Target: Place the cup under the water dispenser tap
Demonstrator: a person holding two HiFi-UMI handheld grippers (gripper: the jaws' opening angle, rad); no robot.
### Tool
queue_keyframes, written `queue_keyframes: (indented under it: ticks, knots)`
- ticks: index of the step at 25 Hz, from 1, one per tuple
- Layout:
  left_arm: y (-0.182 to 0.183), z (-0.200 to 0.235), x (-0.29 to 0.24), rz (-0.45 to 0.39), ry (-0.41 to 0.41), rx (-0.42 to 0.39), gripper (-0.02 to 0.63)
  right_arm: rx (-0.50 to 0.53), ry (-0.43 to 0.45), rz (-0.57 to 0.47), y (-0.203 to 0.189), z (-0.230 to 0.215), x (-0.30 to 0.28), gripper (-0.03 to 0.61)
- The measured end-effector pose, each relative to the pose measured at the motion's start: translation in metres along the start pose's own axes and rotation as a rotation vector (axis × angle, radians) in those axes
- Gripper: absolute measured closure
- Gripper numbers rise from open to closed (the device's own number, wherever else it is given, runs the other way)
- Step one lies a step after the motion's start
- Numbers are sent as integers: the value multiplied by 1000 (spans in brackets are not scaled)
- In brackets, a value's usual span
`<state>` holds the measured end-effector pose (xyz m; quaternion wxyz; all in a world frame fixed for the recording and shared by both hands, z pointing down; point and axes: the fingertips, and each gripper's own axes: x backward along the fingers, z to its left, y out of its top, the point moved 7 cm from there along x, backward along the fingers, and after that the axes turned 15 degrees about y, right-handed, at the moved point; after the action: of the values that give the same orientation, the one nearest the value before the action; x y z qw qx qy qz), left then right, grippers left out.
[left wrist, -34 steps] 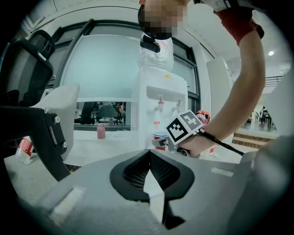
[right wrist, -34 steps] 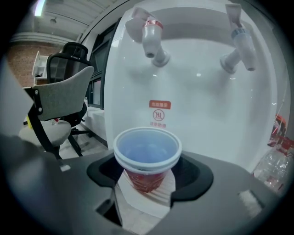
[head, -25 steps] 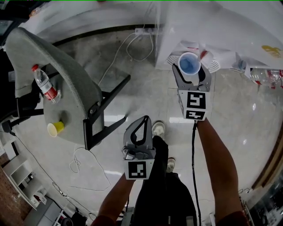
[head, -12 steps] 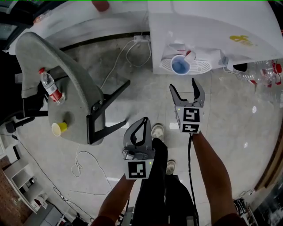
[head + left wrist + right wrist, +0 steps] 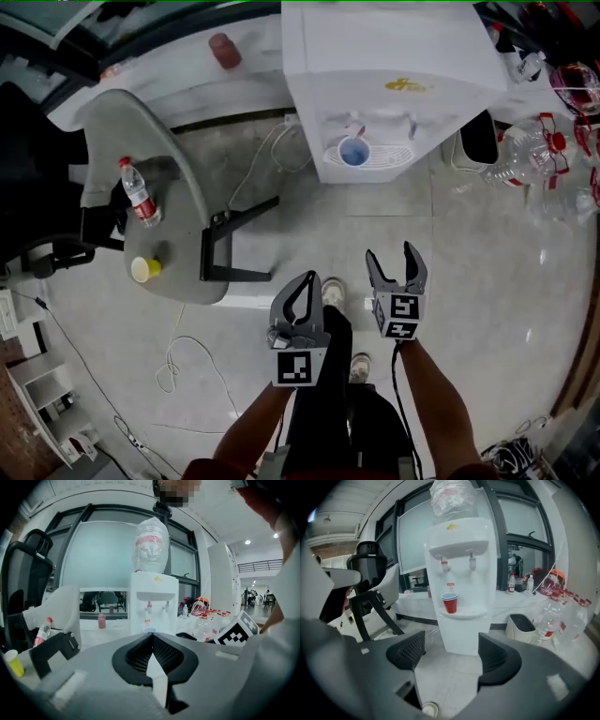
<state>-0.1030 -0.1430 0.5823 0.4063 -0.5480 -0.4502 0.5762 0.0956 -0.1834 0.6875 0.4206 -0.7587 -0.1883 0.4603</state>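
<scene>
Now the cup (image 5: 353,152) (image 5: 450,603) stands by itself at the left end of the drip tray (image 5: 392,159) (image 5: 465,614), below the red tap (image 5: 445,566) of the water dispenser (image 5: 394,56) (image 5: 459,541). What is new is that the right gripper (image 5: 390,258) (image 5: 452,656) no longer carries it. A second ago the cup sits between its jaws at the tray; now those jaws gape wide with nothing between them, drawn well back over the floor (image 5: 487,272). By my reading the placing is done, and only the retreat goes on. The left gripper (image 5: 306,281) (image 5: 152,637) hangs beside it, jaws pressed tip to tip on nothing. Farther left, a chair (image 5: 178,244) bears a bottle (image 5: 139,192) and a yellow cup (image 5: 143,269) near its edge.
</scene>
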Motion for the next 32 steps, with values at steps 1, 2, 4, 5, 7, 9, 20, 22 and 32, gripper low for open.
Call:
queue_keyframes:
  ticks: [1, 2, 4, 5, 7, 9, 20, 22, 32]
  knots:
    - [7, -5, 11, -18, -14, -36, 614, -6, -3, -3, -3, 4, 18, 226]
    - [14, -10, 23, -28, -25, -59, 613, -11, -7, -6, -6, 8, 37, 229]
    - [24, -20, 50, -1, -13, -16, 614, -28, -19, -12, -8, 17, 76, 235]
    - [31, -24, 63, 13, -4, 4, 614, -41, -27, -19, -8, 22, 96, 236]
    - [52, -28, 89, 14, 12, 22, 614, -63, -46, -45, -3, 32, 134, 239]
    - [72, -26, 118, 16, 35, 27, 614, -76, -61, -79, 3, 43, 175, 242]
    - [198, -38, 262, -177, 76, -5, 614, 89, -58, -313, 83, 105, 384, 249]
    - [222, -41, 287, -215, 85, 1, 614, 141, -39, -352, 108, 118, 415, 250]
    - [300, -60, 373, -405, 94, -31, 614, 381, -44, -570, 204, 162, 523, 252]
